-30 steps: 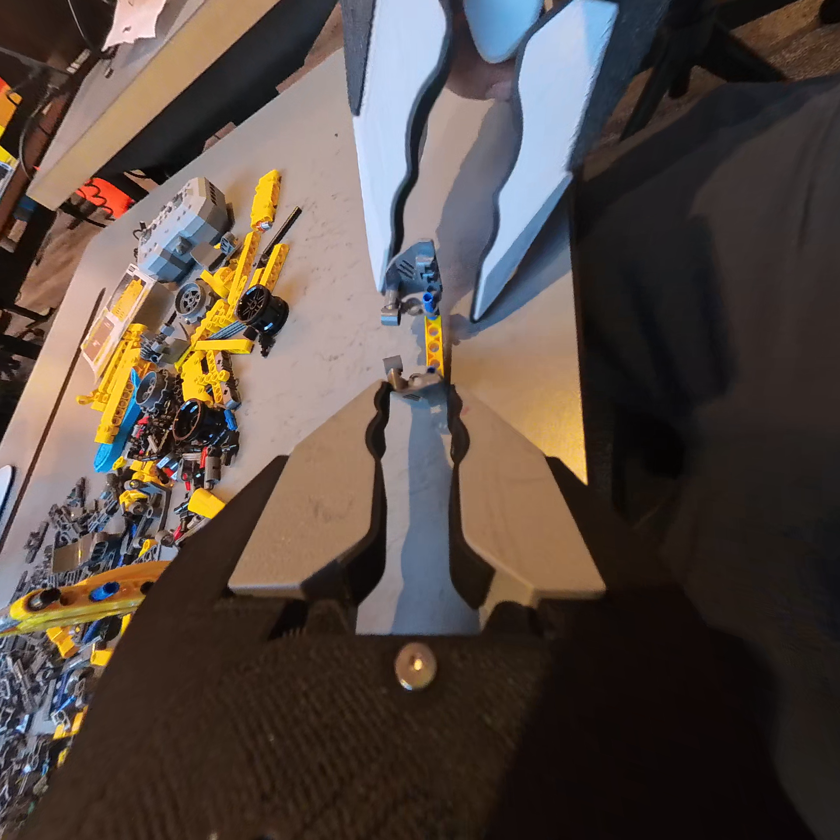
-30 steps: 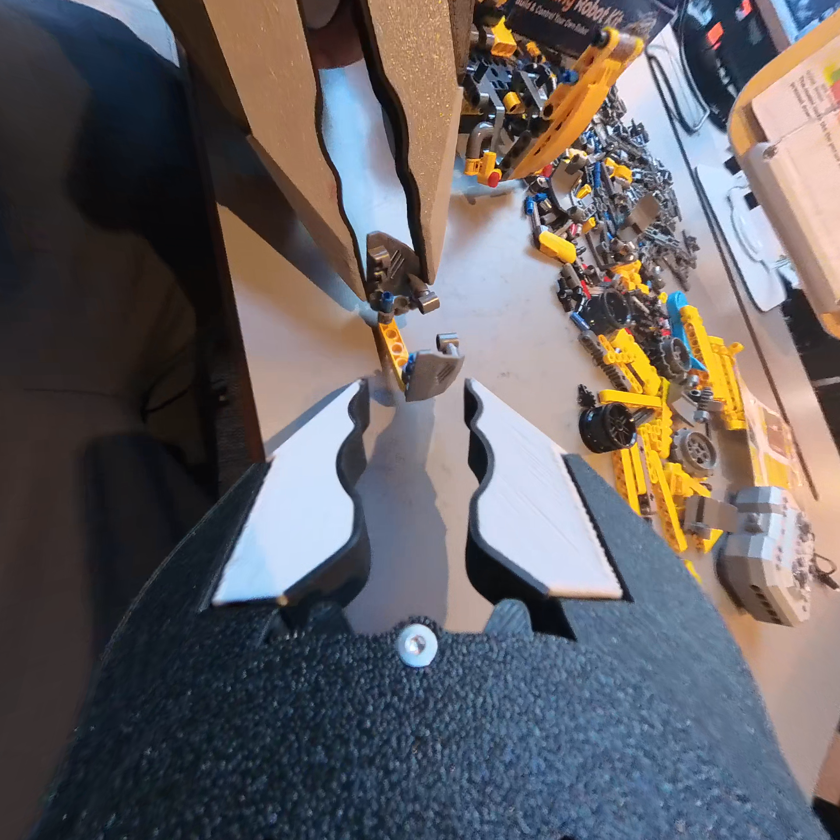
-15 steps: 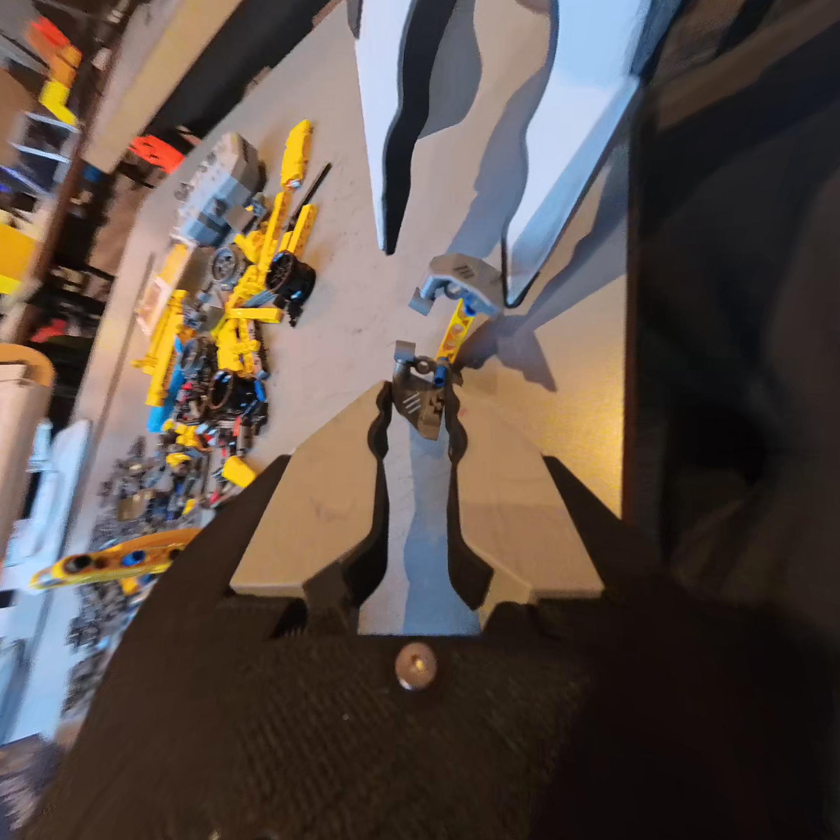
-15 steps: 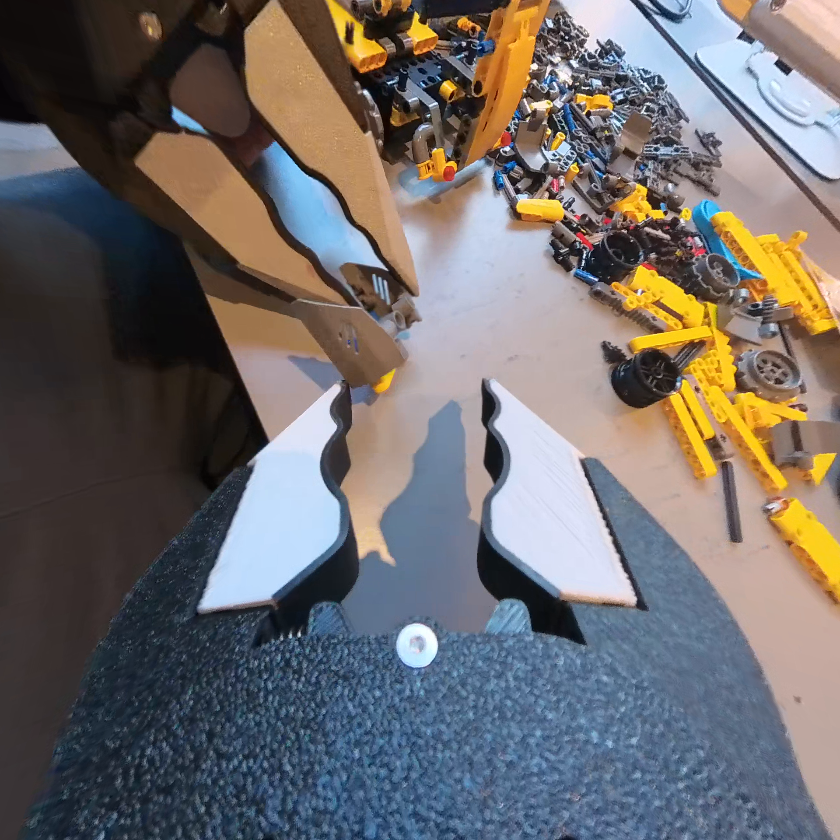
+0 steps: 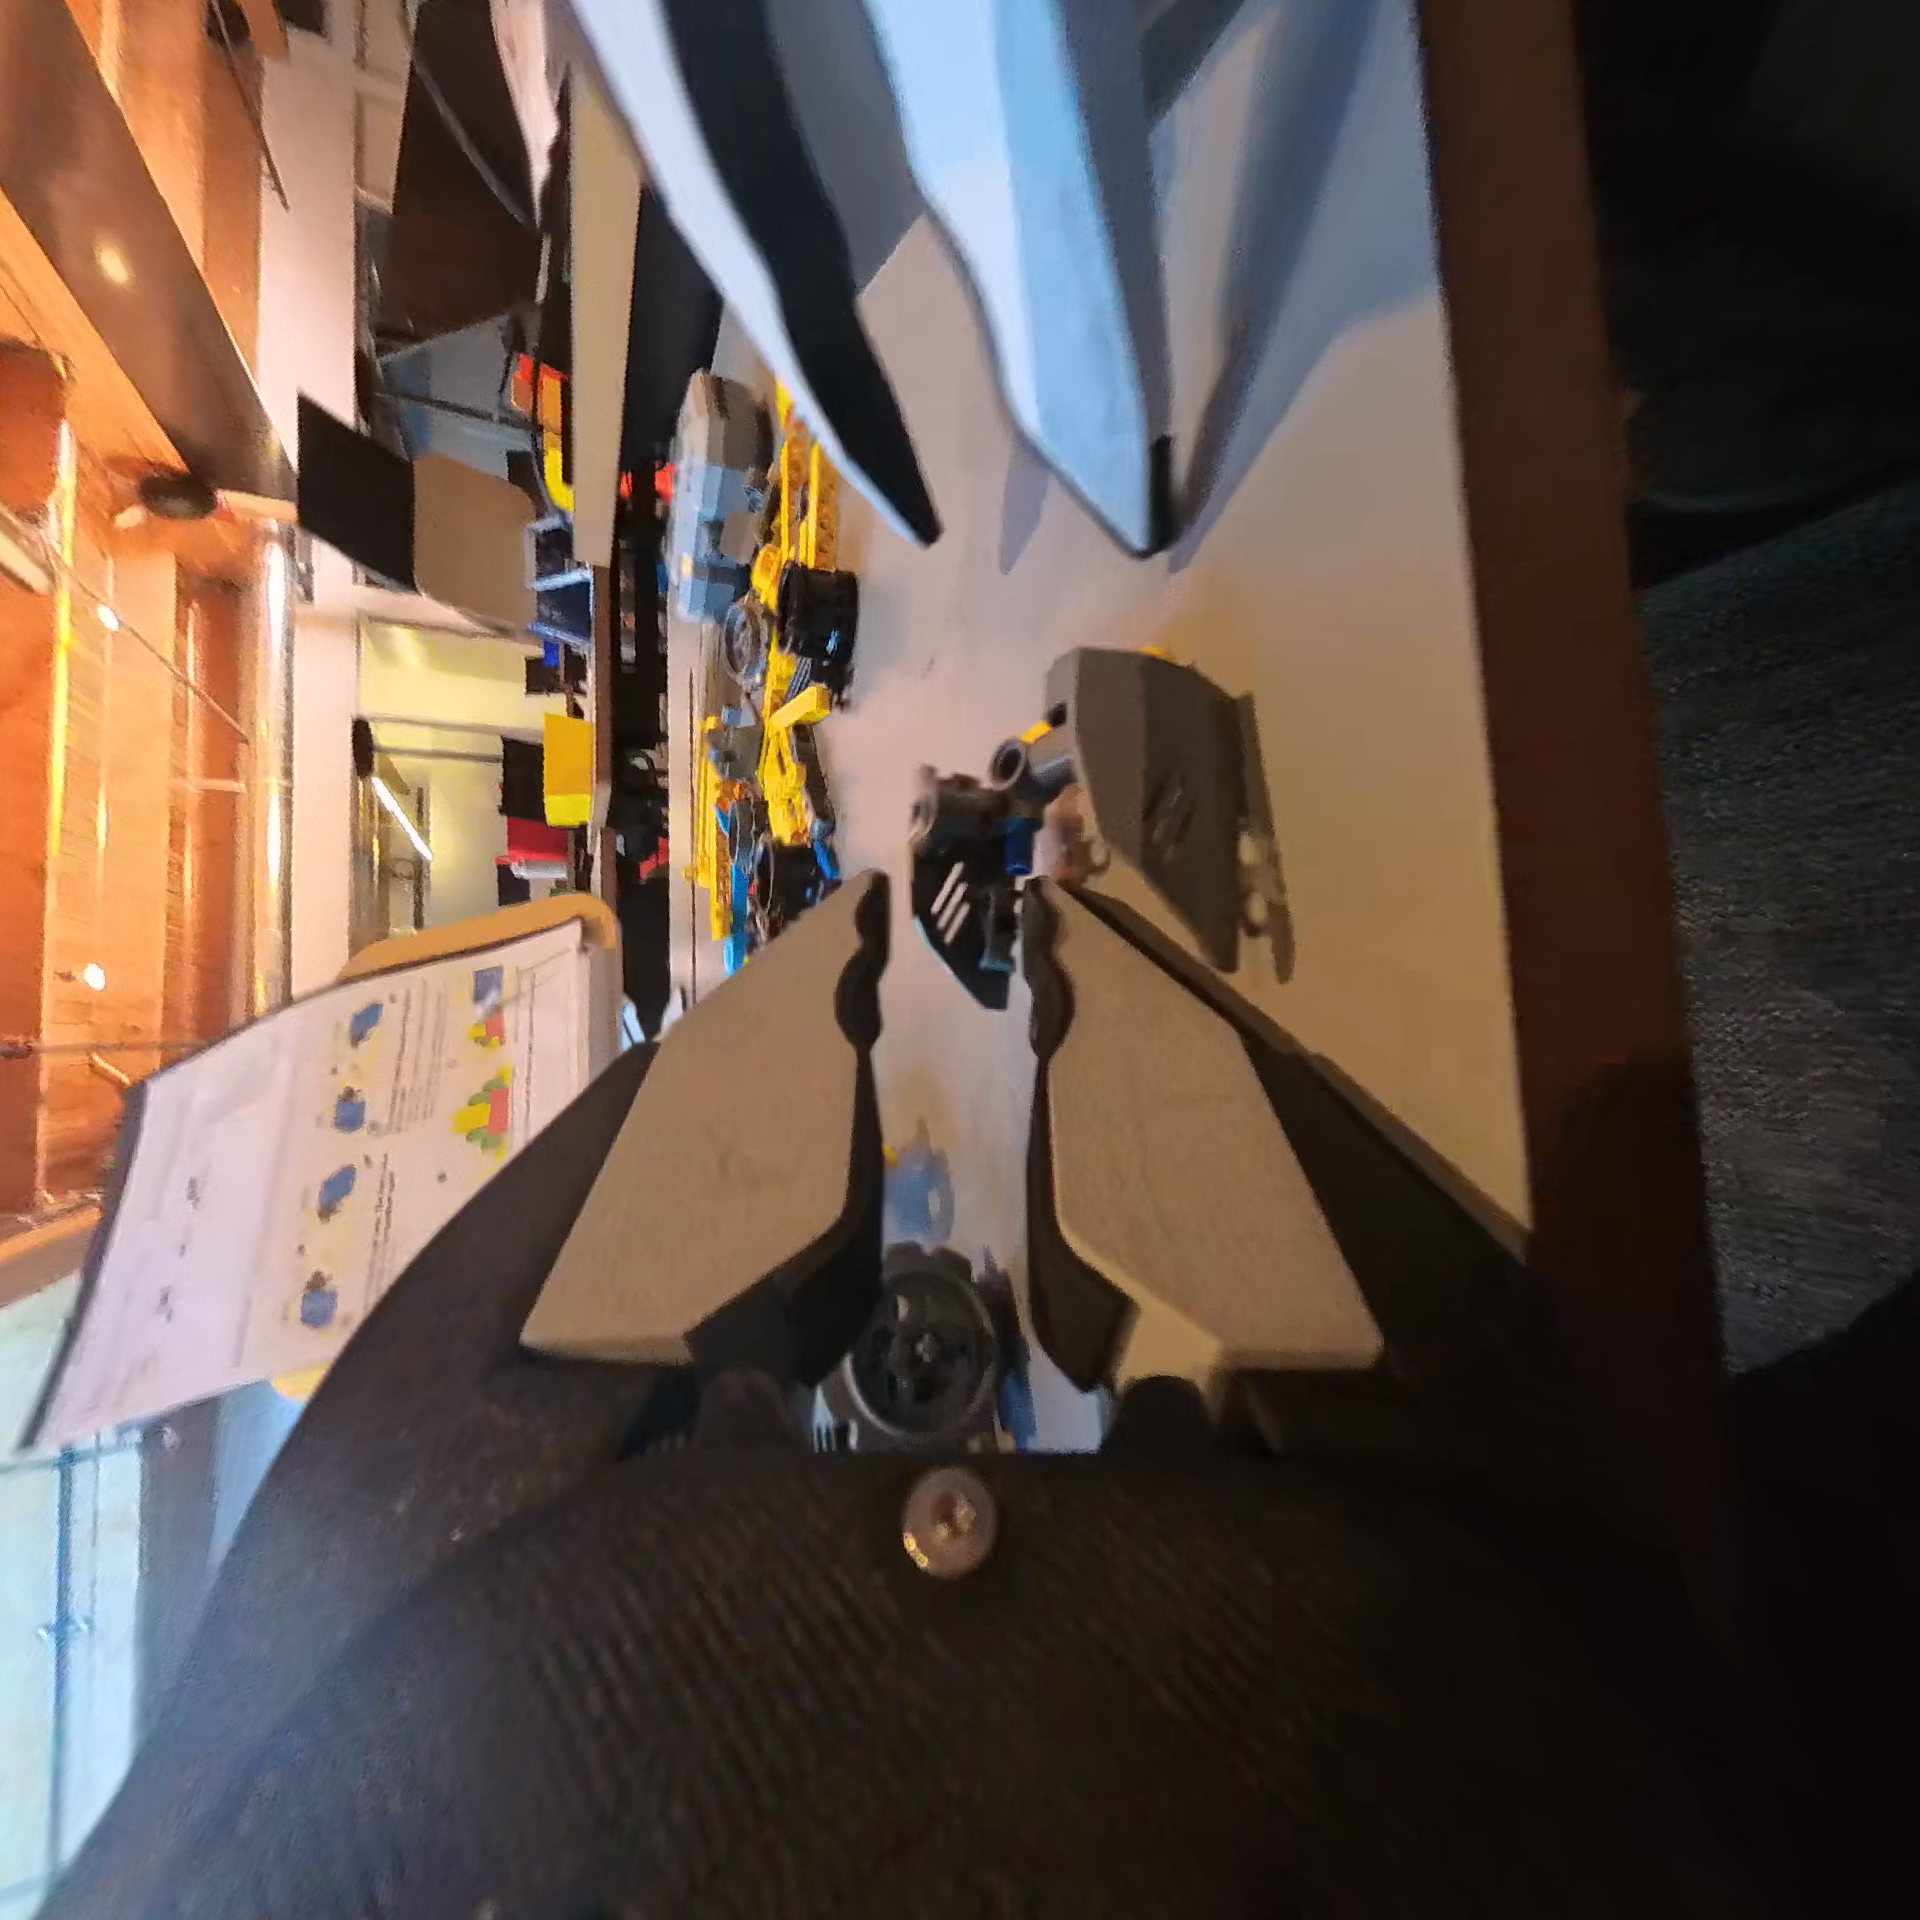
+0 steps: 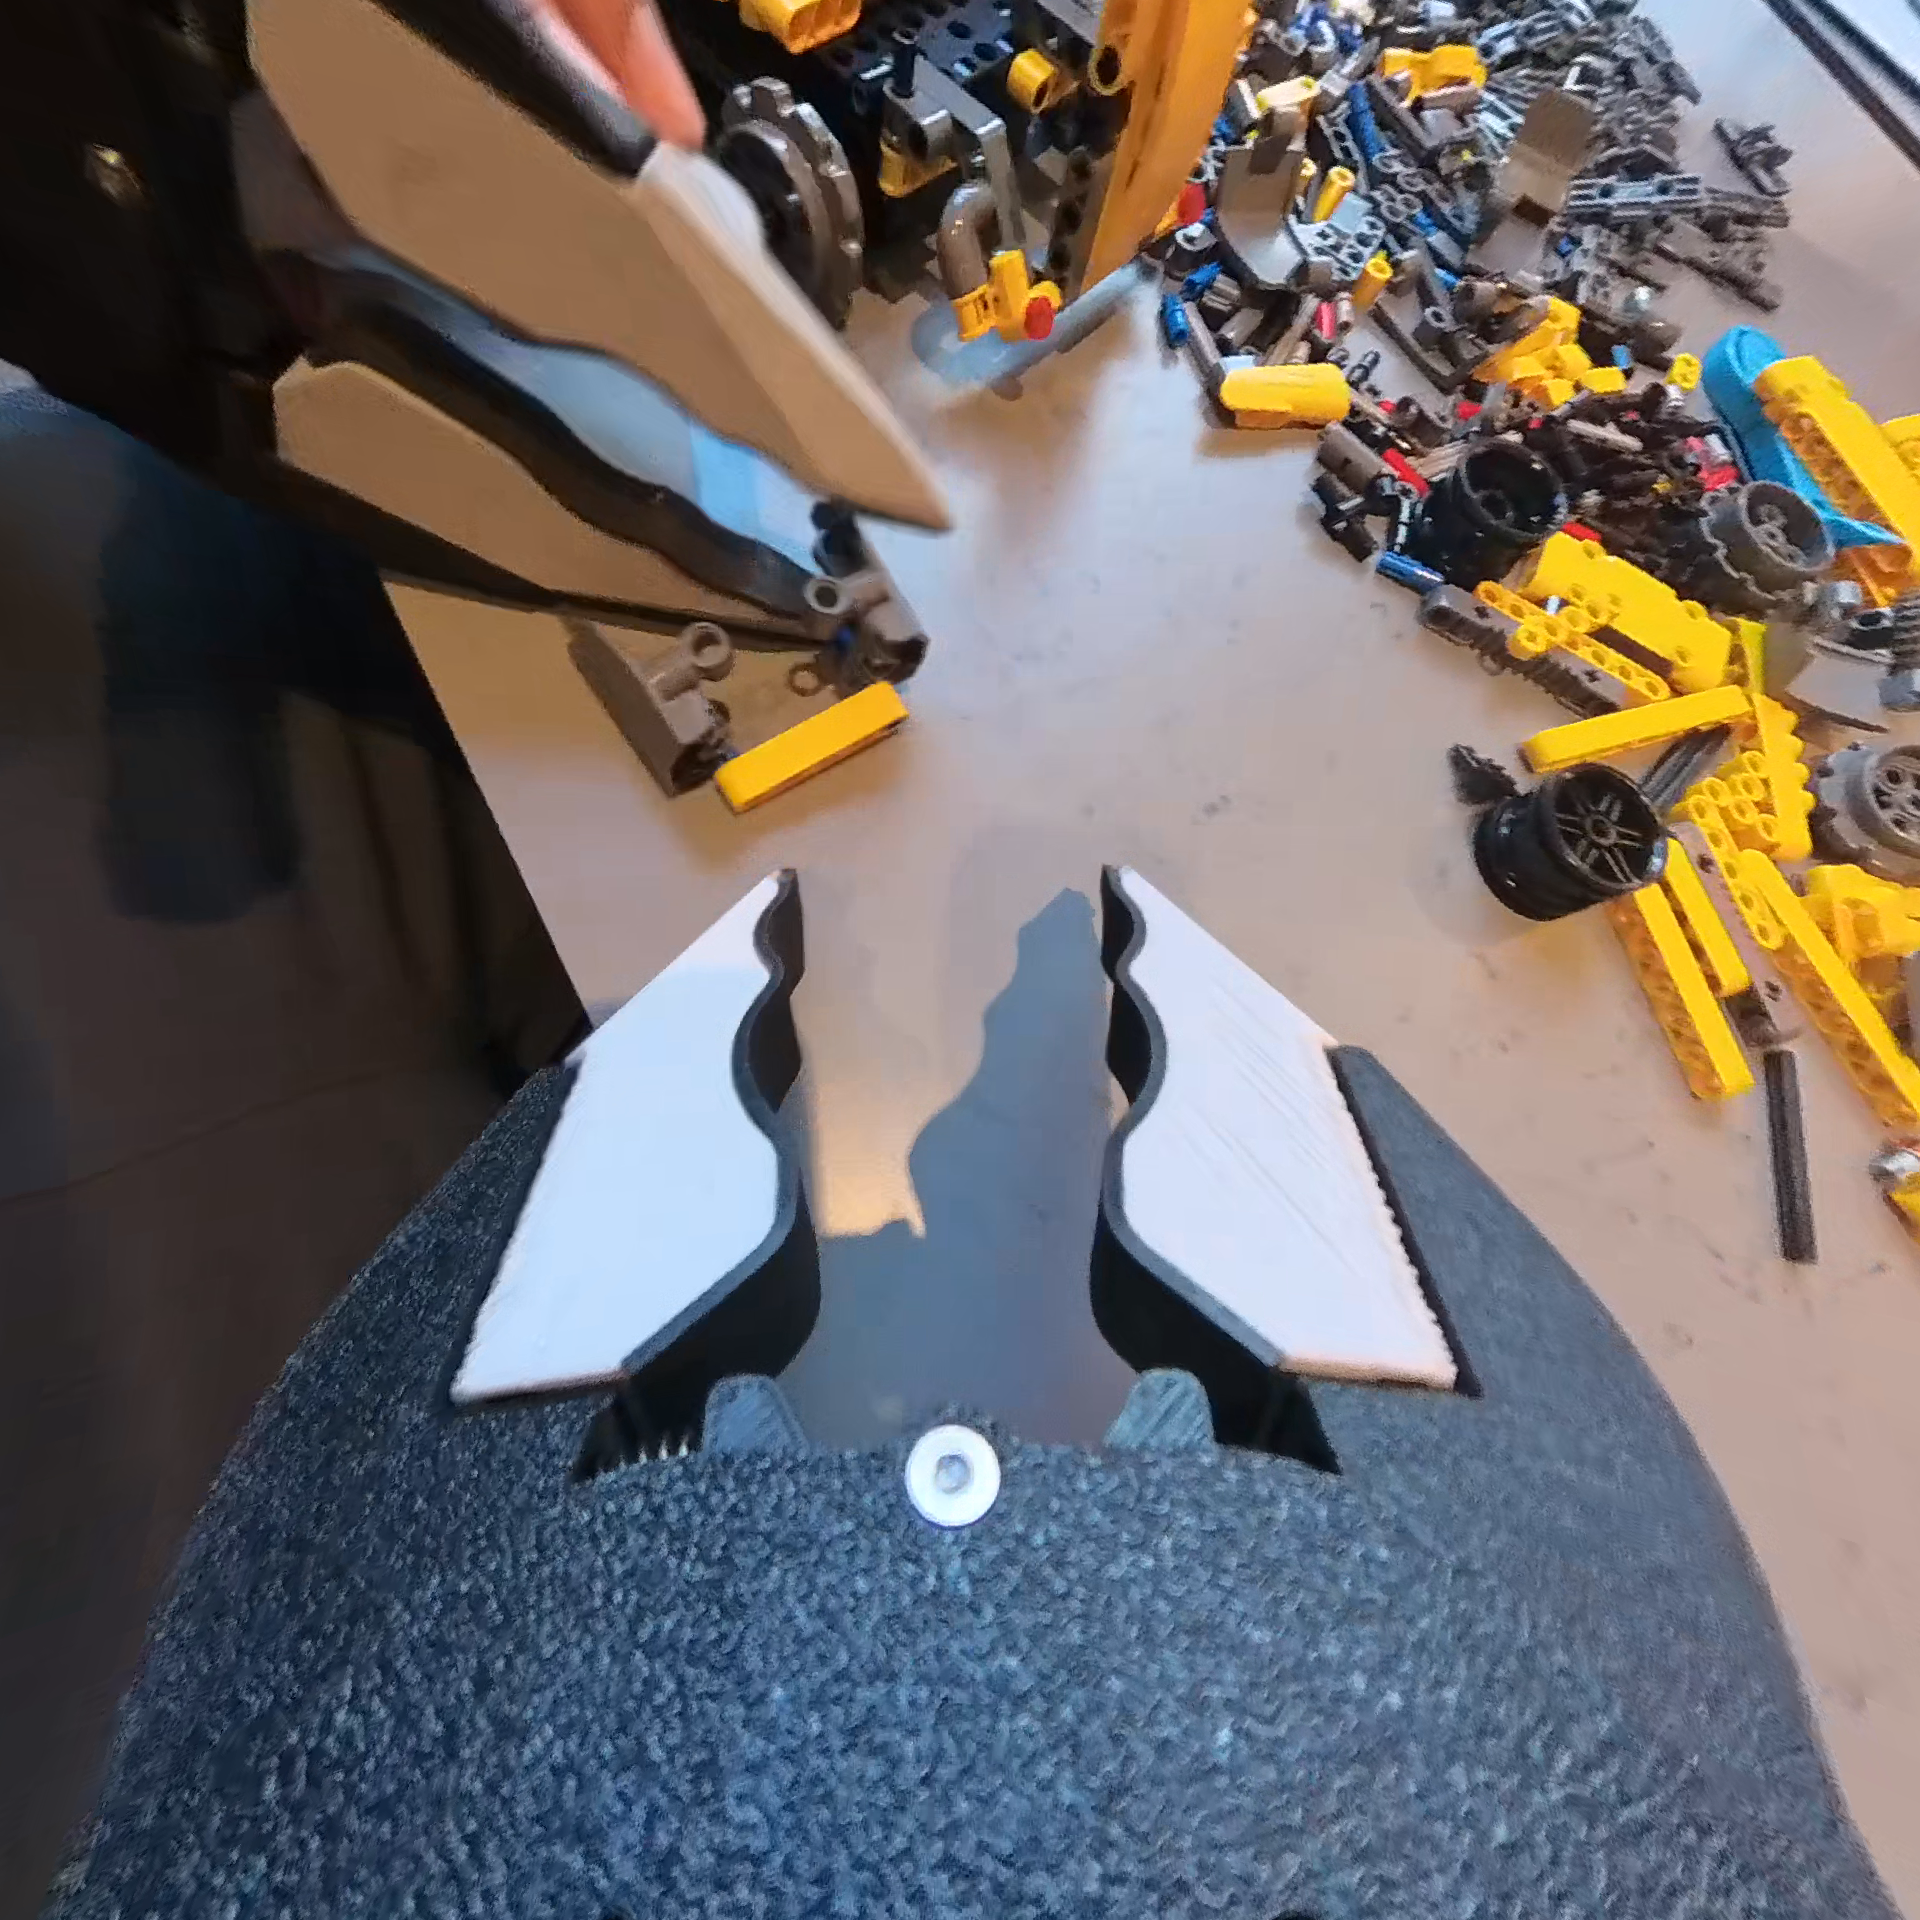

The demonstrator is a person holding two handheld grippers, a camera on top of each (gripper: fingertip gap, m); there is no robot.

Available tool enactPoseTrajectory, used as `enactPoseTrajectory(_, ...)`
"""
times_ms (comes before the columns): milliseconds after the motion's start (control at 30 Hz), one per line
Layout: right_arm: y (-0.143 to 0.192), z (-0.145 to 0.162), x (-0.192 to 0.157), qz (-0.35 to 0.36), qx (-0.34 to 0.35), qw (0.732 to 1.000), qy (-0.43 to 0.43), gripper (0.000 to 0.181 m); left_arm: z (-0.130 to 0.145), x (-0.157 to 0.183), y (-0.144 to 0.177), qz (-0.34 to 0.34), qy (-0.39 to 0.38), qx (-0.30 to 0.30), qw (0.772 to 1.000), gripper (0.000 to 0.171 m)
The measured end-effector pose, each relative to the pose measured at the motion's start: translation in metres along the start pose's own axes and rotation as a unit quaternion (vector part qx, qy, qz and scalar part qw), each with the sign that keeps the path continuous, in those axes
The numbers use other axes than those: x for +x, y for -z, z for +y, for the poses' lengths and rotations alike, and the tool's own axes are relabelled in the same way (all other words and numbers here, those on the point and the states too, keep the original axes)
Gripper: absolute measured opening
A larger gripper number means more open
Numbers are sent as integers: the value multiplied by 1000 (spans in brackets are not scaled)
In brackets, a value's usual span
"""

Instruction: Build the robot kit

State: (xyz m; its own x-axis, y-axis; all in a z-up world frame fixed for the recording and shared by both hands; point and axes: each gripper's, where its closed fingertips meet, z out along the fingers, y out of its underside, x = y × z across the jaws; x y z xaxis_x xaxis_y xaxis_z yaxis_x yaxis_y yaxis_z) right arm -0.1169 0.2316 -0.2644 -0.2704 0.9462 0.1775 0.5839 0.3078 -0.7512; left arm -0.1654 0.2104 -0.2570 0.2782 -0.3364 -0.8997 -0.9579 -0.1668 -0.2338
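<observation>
Desk [image 6: 1091,644] carries a yellow-and-grey brick pile [image 6: 1621,582] at right. Right gripper [image 6: 945,904] – jaws wide, empty. Left gripper [image 5: 956,914] – jaws narrow, pinching a dark panel piece [image 5: 961,894], beside a grey panel [image 5: 1164,790].

My left gripper [image 5: 956,914] is spread a bit, and a small dark plastic piece with blue pins [image 5: 961,883] sits right at the tips. Can't tell whether I'm actually pinching it, since everything's smeared. Just to the right lies a grey curved panel [image 5: 1174,810] on the table [image 5: 1351,727]. The other gripper [image 5: 1029,520] hangs above, fingers parted. A yellow brick pile [image 5: 779,707] sits off left, along with an instruction sheet [image 5: 312,1174].
</observation>
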Motion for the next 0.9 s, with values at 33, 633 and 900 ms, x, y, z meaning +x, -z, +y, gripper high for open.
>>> enactPoseTrajectory(33,-1,-1,-3,-9,2,1000,2,58,3,-4,1,-3,20,-7,1000,32)
enactPoseTrajectory(633,-8,-40,-26,-115,70,991,1,57,25,-10,21,18,148,-20,989,56)
enactPoseTrajectory(900,-19,-73,-26,-206,84,974,32,60,44,-20,31,2,152,-24,988,73)
